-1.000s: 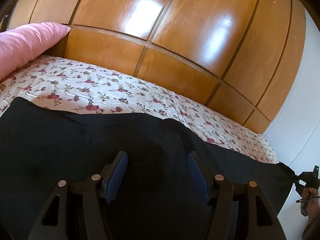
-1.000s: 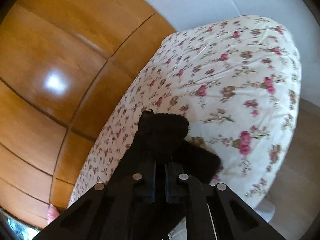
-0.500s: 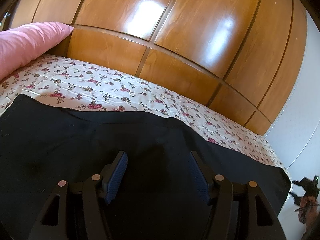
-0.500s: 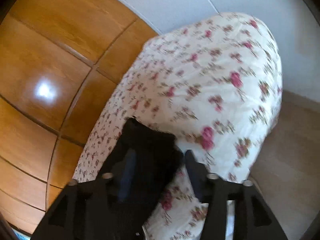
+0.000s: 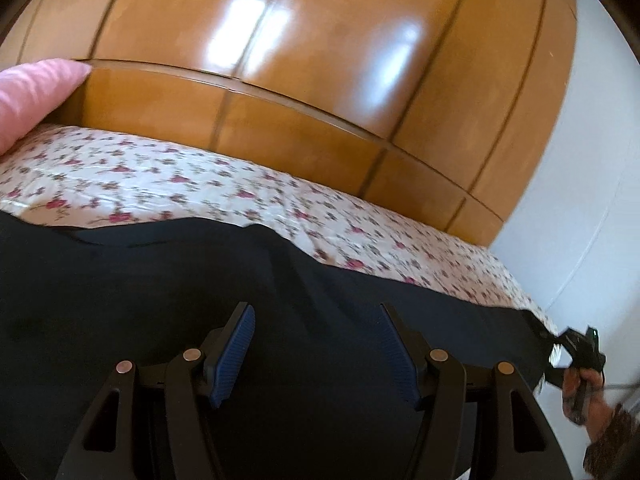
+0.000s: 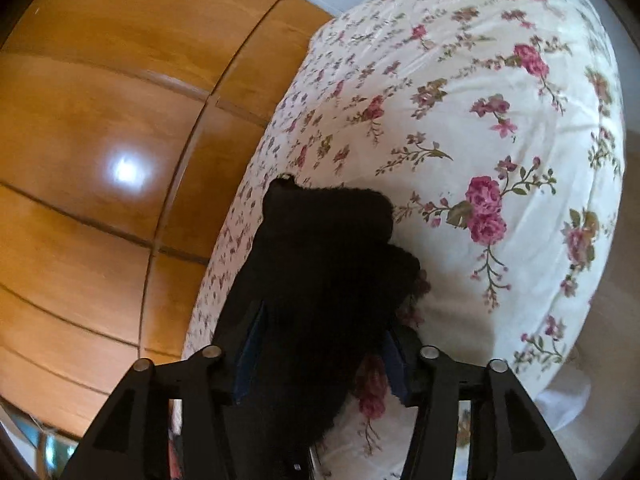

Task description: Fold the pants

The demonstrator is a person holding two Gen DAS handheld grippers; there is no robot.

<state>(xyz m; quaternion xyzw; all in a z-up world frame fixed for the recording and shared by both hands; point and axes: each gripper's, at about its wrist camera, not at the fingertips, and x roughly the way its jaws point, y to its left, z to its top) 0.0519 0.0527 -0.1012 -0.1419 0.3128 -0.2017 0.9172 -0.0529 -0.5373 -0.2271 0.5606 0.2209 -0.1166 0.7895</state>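
The black pants (image 5: 168, 300) are lying spread flat across the flowered bedsheet (image 5: 168, 176), one end reaching the bed's corner. No cross-fold is showing yet, so judging by this the task is standing early, with the folds still to make. The left gripper (image 5: 316, 344) is hovering over the cloth, jaws apart and empty. The right gripper (image 6: 320, 344) has just been opening and easing slightly closed; the pants end is sitting between its parted jaws, apparently released. A pink pillow (image 5: 28, 100) is lying by the wooden wall.
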